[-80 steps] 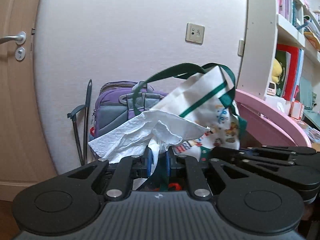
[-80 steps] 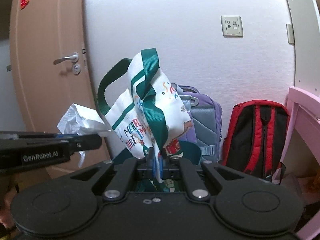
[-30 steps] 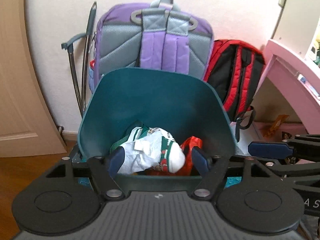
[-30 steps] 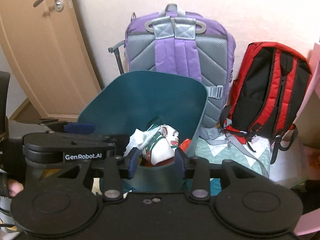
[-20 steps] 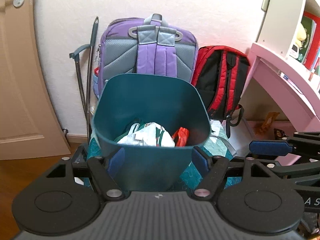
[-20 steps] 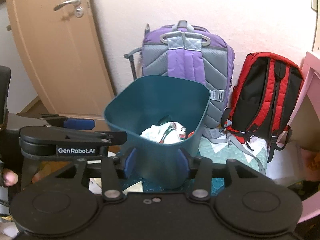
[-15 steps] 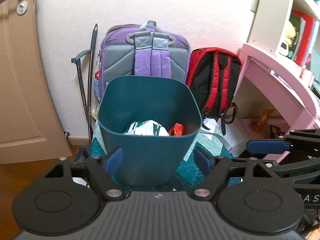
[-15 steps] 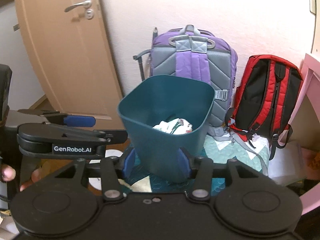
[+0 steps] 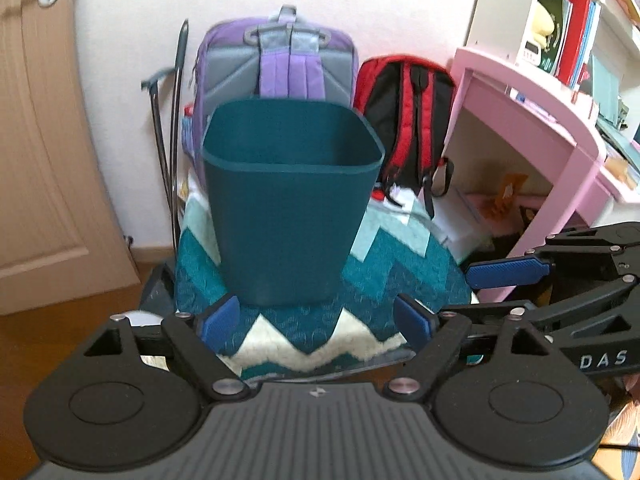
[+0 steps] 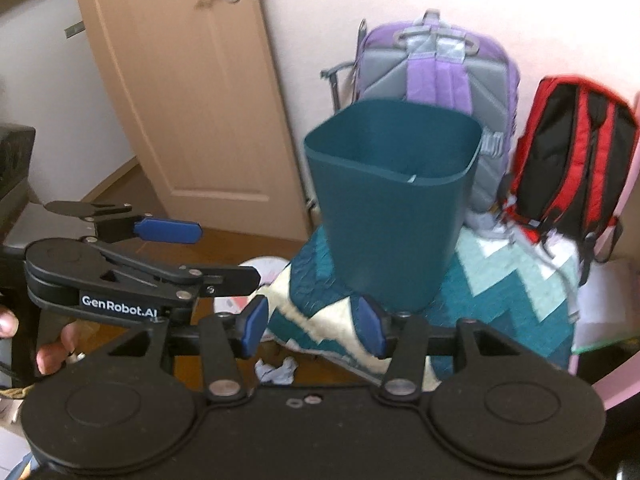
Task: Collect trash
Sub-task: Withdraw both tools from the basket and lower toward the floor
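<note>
A dark teal bin (image 9: pixel 288 216) stands on a teal and white zigzag cushion (image 9: pixel 360 272); from this low angle its contents are hidden behind the rim. My left gripper (image 9: pixel 317 320) hangs in front of the bin's base, its jaws opening with nothing between them. The right gripper (image 10: pixel 312 326) is level with it, also in front of the bin (image 10: pixel 392 220), its jaws opening and empty. A small crumpled tissue (image 10: pixel 278 372) lies on the floor just below the right gripper's blue pads (image 10: pixel 254 326).
A purple backpack (image 9: pixel 280 60) and a red and black backpack (image 9: pixel 404 108) lean on the wall behind the bin. To the right stands a pink desk (image 9: pixel 540 120) with a shelf of books. A wooden door (image 10: pixel 180 80) is at the left. A hand (image 10: pixel 48 356) holds the left gripper.
Both grippers let go of the tissue and the printed bag over the bin, then drew back from it. Their jaws stand wider. The trash inside has sunk out of sight behind the rim.
</note>
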A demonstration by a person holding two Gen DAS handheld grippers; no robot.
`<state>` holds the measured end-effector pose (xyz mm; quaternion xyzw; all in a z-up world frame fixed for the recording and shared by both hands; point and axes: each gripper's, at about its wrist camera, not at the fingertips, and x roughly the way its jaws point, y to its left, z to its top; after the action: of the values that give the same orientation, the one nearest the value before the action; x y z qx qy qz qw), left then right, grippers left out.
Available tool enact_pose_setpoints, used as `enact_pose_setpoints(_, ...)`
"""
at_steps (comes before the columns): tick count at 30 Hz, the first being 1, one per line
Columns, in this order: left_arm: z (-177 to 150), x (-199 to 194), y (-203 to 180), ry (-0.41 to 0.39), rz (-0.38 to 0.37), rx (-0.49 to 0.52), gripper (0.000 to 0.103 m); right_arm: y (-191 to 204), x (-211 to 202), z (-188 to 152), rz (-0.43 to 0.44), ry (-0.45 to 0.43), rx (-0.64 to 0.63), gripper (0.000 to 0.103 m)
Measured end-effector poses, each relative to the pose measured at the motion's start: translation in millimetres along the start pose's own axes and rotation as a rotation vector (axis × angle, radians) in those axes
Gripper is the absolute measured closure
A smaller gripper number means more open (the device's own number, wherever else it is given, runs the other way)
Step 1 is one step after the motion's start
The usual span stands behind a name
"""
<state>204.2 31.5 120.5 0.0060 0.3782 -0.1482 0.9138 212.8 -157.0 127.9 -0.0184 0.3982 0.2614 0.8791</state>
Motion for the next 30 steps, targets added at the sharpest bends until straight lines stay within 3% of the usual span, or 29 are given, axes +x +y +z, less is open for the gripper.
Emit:
enact_pose_setpoints(8,-57,51,28,0.080,0.017,0.051,0.005,-1,68,-45,0.059,0.101,-0.013,0.052)
enact_pose_setpoints(11,-81,82,44,0.115,0.015,0.045,0.005,-3,107,-67,0.070,0.167,-0.018,0.052)
enact_pose_setpoints(19,-141,192,93,0.250,0.064,0.016,0.005,-20,218,-139,0.057,0.320,-0.004,0.052)
enact_pose_setpoints(25,-188,276,118,0.381,0.058,-0.013,0.005,-39,296,-190,0.066,0.418,0.048,0.052)
enact_pose_setpoints(30,-229,340,121,0.484,0.044,0.041,0.005,-44,353,-234,0.026,0.487,-0.027,0.052)
